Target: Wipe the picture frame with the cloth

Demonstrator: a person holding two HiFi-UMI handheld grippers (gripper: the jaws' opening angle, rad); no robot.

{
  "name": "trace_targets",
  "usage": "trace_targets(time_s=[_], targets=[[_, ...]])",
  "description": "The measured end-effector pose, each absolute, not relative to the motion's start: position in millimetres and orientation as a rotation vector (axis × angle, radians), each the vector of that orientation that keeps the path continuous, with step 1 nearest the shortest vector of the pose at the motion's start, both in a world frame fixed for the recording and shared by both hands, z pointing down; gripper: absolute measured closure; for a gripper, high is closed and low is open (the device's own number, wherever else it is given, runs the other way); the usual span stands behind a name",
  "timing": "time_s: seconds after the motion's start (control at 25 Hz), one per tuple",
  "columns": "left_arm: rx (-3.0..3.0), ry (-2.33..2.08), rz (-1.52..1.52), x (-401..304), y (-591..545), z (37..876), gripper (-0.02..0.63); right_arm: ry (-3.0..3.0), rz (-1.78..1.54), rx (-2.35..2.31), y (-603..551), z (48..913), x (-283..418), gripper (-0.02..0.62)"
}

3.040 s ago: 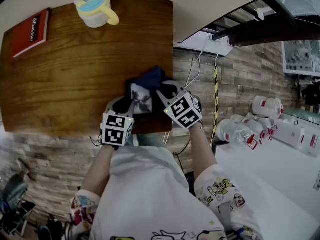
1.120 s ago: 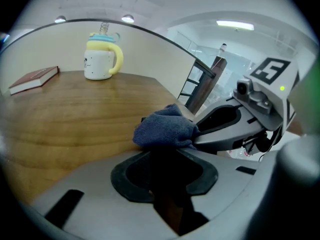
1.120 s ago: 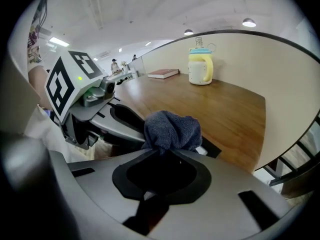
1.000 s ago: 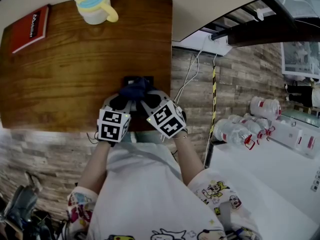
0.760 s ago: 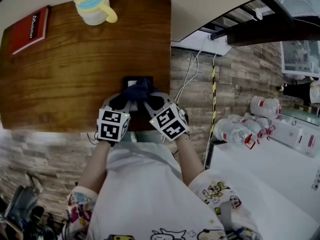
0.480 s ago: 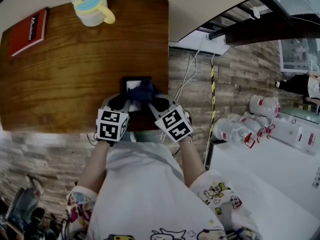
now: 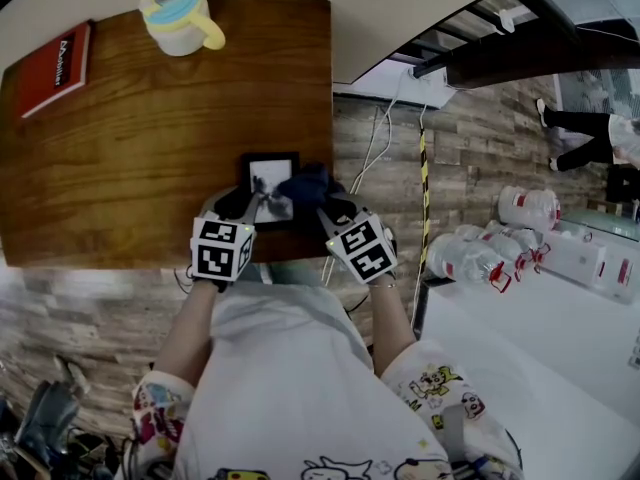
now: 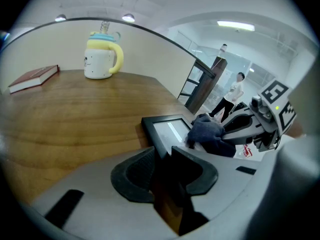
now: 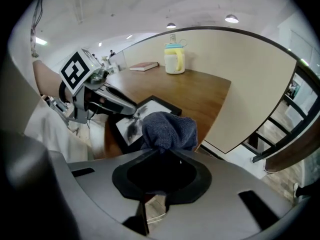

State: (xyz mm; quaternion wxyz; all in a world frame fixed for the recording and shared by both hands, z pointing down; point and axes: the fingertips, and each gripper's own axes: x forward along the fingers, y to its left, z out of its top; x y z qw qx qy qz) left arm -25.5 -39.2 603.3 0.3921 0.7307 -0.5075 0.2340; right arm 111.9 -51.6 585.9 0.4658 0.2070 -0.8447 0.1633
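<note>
Trouble would be the picture frame (image 7: pixel 268 184), pinched by its near edge in the left gripper (image 7: pixel 244 205) at the near right corner of the bench (image 7: pixel 140 138), twisting loose if the cloth (image 7: pixel 304 182) clamped in the right gripper (image 7: pixel 322 202) rubs too hard sideways.

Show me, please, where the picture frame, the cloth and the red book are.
picture frame (image 7: pixel 266 180), head view, on its glass.
cloth (image 9: pixel 167 129), right gripper view, middle of the bunched fabric.
red book (image 7: pixel 58 68), head view, centre of its cover.
</note>
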Motion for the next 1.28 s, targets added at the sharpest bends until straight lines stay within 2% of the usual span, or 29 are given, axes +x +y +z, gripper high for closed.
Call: trace_targets(time_s=[0.28,0.52,0.96,1.28], targets=[[1.853,-1.288,0.595,-26,-39,604,0.503,-2.134,0.426,0.536,-39,557,115,0.551],[1.851,-1.285,0.593,-25,-39,602,0.503,-2.218,0.353,0.389,-10,532,82,0.551],[1.842,-1.274,0.584,-25,-39,603,0.503,-2.216,0.059,0.009,27,562,17,0.551],[1.841,-1.27,0.58,-26,-40,602,0.505,-2.234,0.096,-0.019,29,578,1,0.551]])
